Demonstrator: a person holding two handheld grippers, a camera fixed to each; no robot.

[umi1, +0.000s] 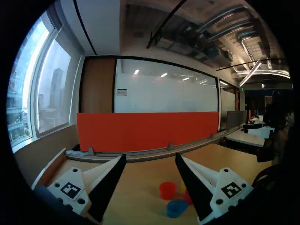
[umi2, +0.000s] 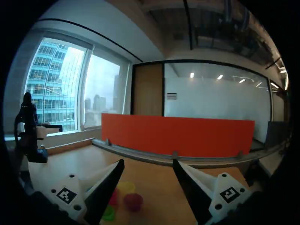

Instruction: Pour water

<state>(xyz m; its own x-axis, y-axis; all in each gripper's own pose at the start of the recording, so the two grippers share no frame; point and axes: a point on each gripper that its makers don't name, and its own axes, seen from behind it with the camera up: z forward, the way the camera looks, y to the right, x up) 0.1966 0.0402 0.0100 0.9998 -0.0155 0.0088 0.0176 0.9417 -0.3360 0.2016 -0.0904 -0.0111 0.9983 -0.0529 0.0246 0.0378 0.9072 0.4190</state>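
In the left gripper view my left gripper (umi1: 150,159) is open above a wooden desk (umi1: 146,176), nothing between its fingers. Low between the fingers stands a red cup (umi1: 167,190), with a blue cup (umi1: 176,207) lying in front of it and a yellow cup (umi1: 182,185) partly behind the right finger. In the right gripper view my right gripper (umi2: 148,163) is open too, over the same desk (umi2: 157,183). Below it stand a dark red cup (umi2: 133,201), a yellow cup (umi2: 126,186) and a green cup (umi2: 108,213), the left finger partly covering them.
An orange divider panel (umi1: 148,129) with a metal rail (umi1: 150,152) runs along the desk's far edge. Large windows (umi2: 71,93) are on the left. A black stand (umi2: 28,131) rises at the left in the right gripper view. More desks (umi1: 249,135) lie far right.
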